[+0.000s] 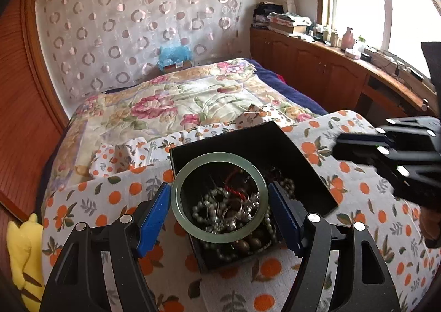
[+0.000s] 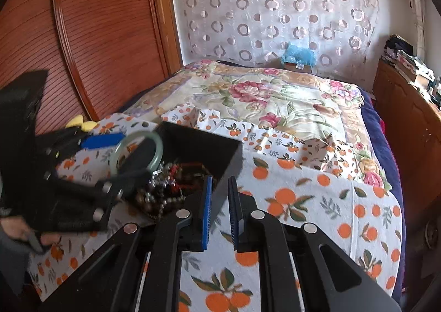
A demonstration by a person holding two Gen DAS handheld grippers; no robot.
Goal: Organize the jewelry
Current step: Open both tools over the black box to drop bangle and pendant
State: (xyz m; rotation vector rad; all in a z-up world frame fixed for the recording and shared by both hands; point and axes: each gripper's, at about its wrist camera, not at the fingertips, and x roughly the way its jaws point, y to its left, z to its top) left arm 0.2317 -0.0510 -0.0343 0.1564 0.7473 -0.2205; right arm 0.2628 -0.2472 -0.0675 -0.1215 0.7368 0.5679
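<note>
A pale green jade bangle [image 1: 219, 197] is held flat between the blue pads of my left gripper [image 1: 219, 190], above an open black box [image 1: 300, 163] full of tangled bead and pearl jewelry [image 1: 228, 210]. The bangle also shows in the right wrist view [image 2: 139, 153], held by the left gripper's blue finger [image 2: 103, 140]. My right gripper [image 2: 220, 188] is nearly closed around the near right wall of the black box [image 2: 228, 174]. In the left wrist view the right gripper [image 1: 391, 152] is at the right edge, blurred.
The box sits on a white cloth with orange prints [image 2: 317, 201], with a folded fabric organizer [image 2: 317, 154] behind it, on a floral bedspread [image 1: 193, 96]. A yellow plush [image 1: 24, 256] lies at the left. A wooden cabinet [image 1: 317, 63] with clutter stands at the right.
</note>
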